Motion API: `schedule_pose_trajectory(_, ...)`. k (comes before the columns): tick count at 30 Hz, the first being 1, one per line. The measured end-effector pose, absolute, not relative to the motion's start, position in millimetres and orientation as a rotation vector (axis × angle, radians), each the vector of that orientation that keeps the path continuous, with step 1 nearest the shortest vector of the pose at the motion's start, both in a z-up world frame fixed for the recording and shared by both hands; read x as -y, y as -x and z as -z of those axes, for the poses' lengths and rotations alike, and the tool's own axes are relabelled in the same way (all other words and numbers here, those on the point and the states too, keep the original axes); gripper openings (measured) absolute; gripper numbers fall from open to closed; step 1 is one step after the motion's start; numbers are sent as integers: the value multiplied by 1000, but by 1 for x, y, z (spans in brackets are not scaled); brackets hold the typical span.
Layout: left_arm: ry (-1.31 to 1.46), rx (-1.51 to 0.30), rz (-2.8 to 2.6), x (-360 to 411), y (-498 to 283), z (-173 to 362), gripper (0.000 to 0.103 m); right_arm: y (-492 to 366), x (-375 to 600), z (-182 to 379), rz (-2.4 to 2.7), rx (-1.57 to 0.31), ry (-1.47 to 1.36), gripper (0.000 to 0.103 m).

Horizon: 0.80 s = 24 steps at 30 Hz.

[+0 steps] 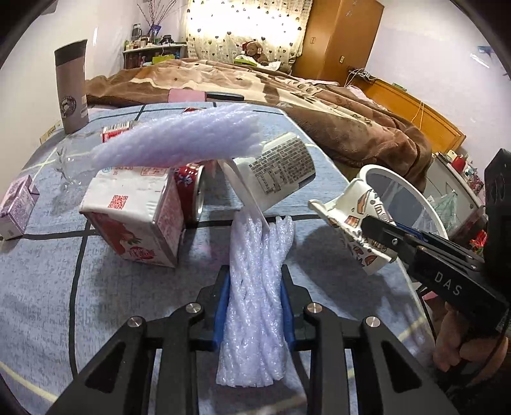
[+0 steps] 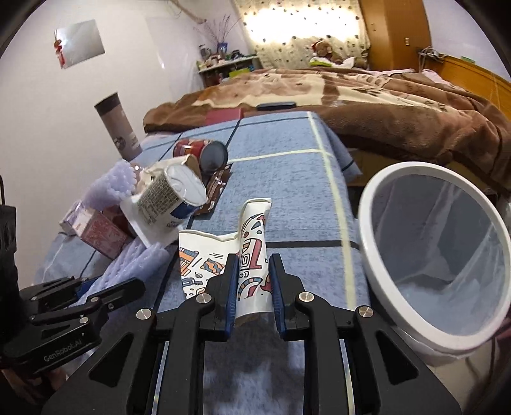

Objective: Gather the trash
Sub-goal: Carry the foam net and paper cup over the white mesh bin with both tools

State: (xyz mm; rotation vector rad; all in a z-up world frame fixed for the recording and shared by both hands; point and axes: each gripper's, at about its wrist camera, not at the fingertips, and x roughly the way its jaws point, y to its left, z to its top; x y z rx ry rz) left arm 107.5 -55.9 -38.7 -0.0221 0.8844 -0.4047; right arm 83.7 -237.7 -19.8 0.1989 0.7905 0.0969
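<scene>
In hand: left gripper [image 1: 254, 289] fingers pinching foam netting [image 1: 255, 287]; right gripper [image 2: 254, 284] fingers pinching crushed paper cup [image 2: 252, 255]. Bin [image 2: 377, 255], frame right, apparently empty. Remaining on counter [image 2: 287, 166]: carton [image 1: 134, 217], can [image 1: 190, 191], tub [image 1: 281, 172], second foam piece [image 1: 179, 137].

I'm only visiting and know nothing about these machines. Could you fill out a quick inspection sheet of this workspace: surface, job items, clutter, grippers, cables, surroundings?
Surface: blue checked cloth covering a table.
Job's things: foam netting in the left gripper; crushed patterned paper cup in the right gripper; white bin with a clear liner beside the table edge.
Clutter: red-and-white carton, red can, printed paper tub, second foam sleeve, small purple carton, brown wrapper, grey tumbler.
Grippers: left gripper shut on the netting; right gripper shut on the cup.
Cables: wires near the wooden headboard.
Surroundings: bed with a brown blanket, wardrobe, curtained window.
</scene>
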Motion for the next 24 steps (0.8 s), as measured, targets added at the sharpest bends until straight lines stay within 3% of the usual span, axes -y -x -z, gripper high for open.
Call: schedule_pose_trajectory(24,80,-862,360,20,-66,22,29,-56,252,7,-74,-736,-210,20)
